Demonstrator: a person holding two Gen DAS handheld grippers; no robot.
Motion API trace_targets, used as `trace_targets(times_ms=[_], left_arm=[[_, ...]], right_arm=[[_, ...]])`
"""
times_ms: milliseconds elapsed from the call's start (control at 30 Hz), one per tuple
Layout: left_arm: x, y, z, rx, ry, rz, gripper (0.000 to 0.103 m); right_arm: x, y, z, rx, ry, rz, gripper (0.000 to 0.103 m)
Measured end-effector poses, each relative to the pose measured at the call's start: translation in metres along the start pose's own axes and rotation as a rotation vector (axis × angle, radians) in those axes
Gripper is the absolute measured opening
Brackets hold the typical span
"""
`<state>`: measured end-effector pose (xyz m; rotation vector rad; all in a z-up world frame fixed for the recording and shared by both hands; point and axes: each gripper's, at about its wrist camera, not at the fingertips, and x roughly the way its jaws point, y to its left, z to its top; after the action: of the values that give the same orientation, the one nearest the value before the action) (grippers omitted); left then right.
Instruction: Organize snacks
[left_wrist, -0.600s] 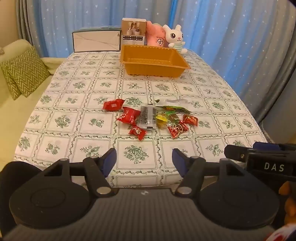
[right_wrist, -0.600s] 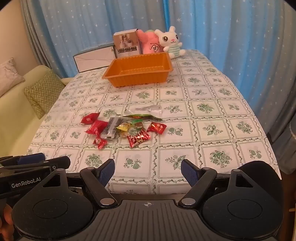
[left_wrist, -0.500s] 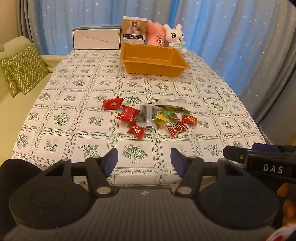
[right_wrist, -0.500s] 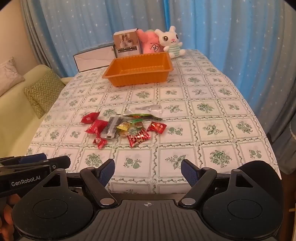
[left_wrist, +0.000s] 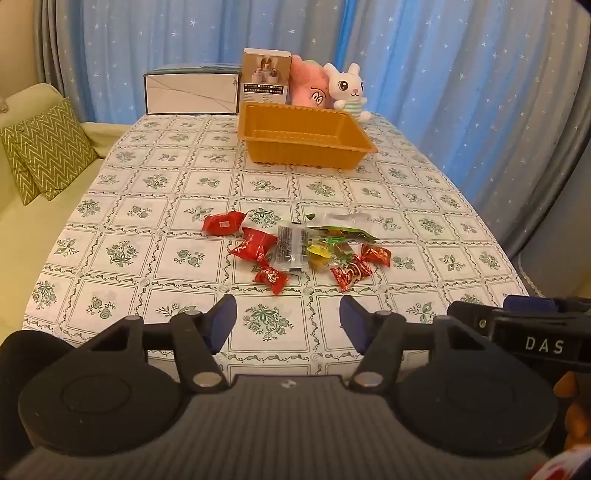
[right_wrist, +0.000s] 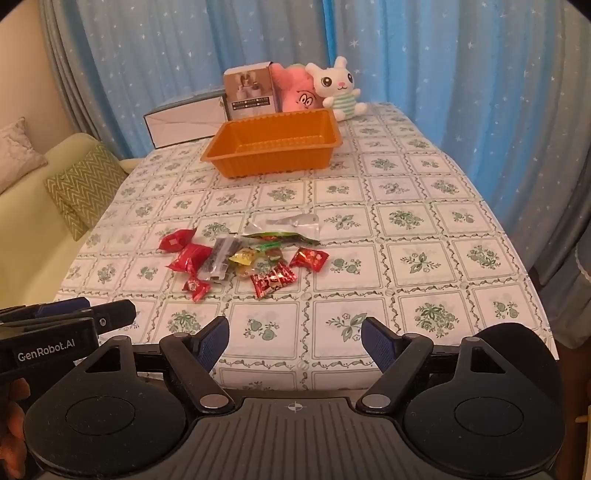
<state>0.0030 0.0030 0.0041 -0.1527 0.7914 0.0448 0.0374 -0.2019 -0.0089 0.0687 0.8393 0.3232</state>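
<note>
A heap of wrapped snacks (left_wrist: 295, 249) lies mid-table: red packets (left_wrist: 223, 224), a clear dark-striped packet (left_wrist: 291, 247), a green and yellow packet (left_wrist: 340, 232). The heap also shows in the right wrist view (right_wrist: 251, 258). An empty orange tray (left_wrist: 303, 138) stands further back, also in the right wrist view (right_wrist: 273, 144). My left gripper (left_wrist: 288, 321) is open and empty above the table's near edge. My right gripper (right_wrist: 293, 341) is open and empty, beside the left one.
A white box (left_wrist: 192, 92), a small carton (left_wrist: 266, 79), a pink plush (left_wrist: 308, 88) and a white rabbit plush (left_wrist: 349, 90) stand behind the tray. A sofa with a green cushion (left_wrist: 48, 151) lies left. Blue curtains hang behind and right.
The left gripper has edged slightly forward toward the table. The right gripper has hardly moved. Both stay open.
</note>
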Motion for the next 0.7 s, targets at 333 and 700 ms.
trace_targets(times_ms=[333,700], left_arm=[[-0.0034,0.0035,0.0021,-0.039,-0.037,0.019,0.068],[0.0001,0.0004,0.0001,0.002,-0.010,0.027,0.068]], right_arm=[[-0.0001,-0.0016,0.0003,0.001,-0.004,-0.003,0.079],[0.0000,-0.0003,0.0014,-0.006,-0.010,-0.004,0.079]])
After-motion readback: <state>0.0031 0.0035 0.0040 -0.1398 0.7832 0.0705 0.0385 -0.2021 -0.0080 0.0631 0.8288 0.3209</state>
